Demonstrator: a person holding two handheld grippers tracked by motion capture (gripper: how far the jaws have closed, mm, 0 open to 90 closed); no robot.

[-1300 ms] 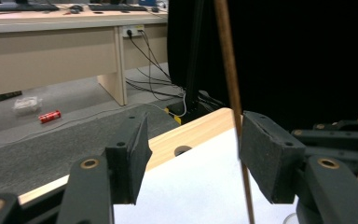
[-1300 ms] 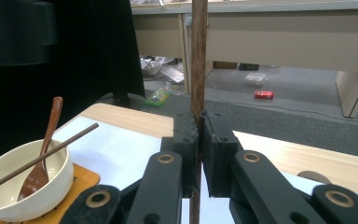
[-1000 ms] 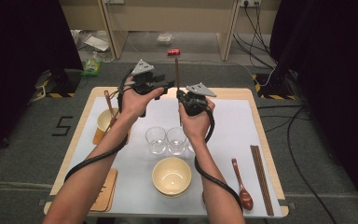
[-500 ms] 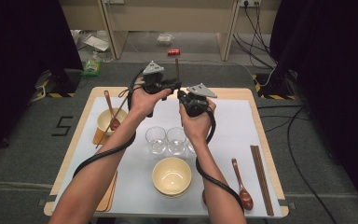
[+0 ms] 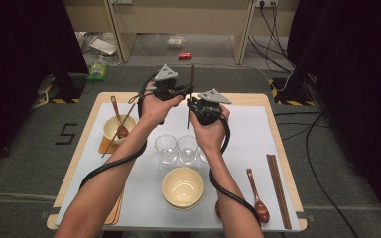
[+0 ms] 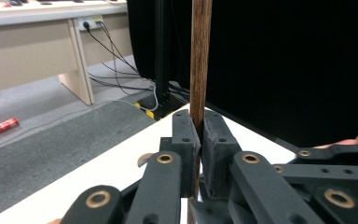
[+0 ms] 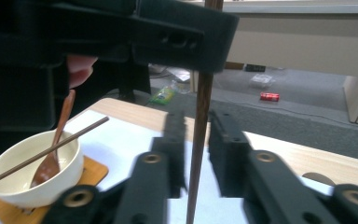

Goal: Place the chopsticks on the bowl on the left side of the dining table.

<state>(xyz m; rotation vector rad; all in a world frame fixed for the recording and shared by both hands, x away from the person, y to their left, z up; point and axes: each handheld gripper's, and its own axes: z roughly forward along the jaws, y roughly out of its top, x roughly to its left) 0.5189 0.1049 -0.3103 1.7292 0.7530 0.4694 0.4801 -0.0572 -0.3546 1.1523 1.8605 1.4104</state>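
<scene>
No readable brand text; a black "5"-like mark (image 5: 67, 134) sits on the floor left of the tabletop (image 5: 258, 148). Red can (image 5: 184, 55) on the floor beyond, label too small to read. The chopstick (image 5: 191, 96) stands upright above the tabletop's far middle, between both my grippers. My left gripper (image 6: 198, 135) fingers have just been closing and now clamp the stick. My right gripper (image 7: 196, 140) fingers have just been opening; the stick stands in the gap, untouched. The stick is dark brown wood, thin and straight.
</scene>
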